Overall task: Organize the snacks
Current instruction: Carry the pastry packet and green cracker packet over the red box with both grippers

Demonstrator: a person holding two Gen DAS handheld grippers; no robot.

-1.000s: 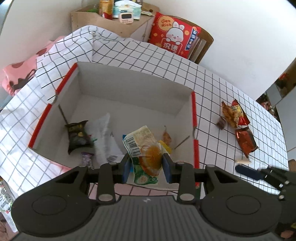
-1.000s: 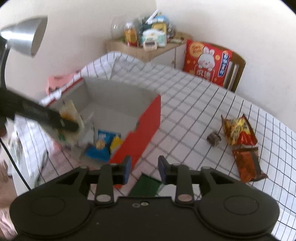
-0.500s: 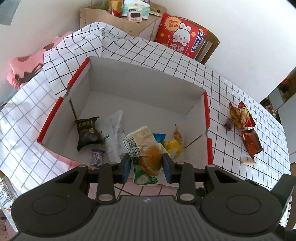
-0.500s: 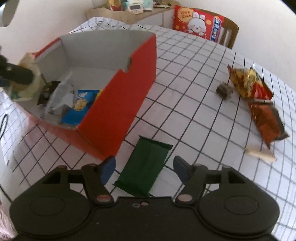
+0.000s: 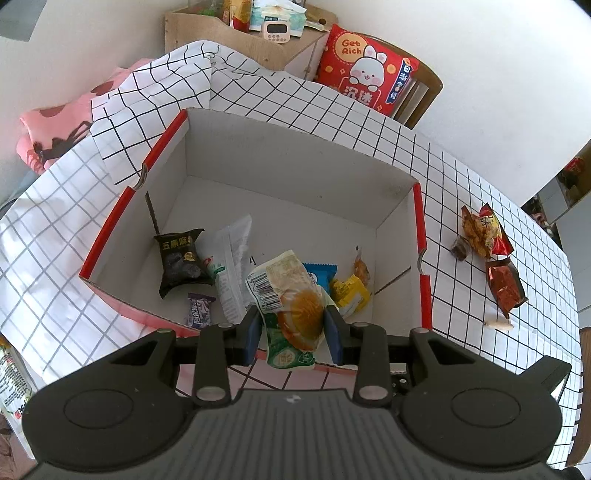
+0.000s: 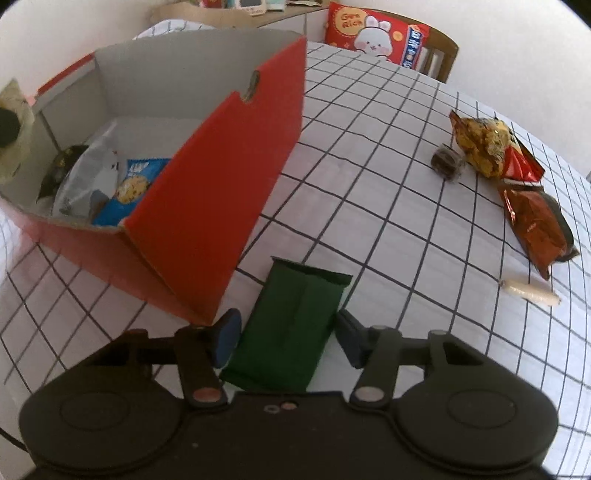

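The left claw (image 5: 292,334) is gripping a crinkly pastry packet (image 5: 291,306) over the red cardboard box (image 5: 421,236) while the right claw (image 6: 284,341), lower than before, is closing around a flat green wrapper (image 6: 295,328), pads not yet pressing.

The near end of the green packet (image 6: 291,325) disappears behind the right gripper (image 6: 286,338) body, and whether the pads touch its sides cannot be told. The box (image 6: 207,206) wall hides most of the blue cookie pack (image 6: 127,192) and the snacks beside it. In the left view the held pastry packet (image 5: 291,306) covers part of a blue pack (image 5: 320,272) and a yellow one (image 5: 351,293). The shelf (image 5: 221,26) clutter is cut by the top edge. A printed bag (image 5: 9,373) is cut by the left edge. The small pale stick (image 5: 499,325) is too small to identify.
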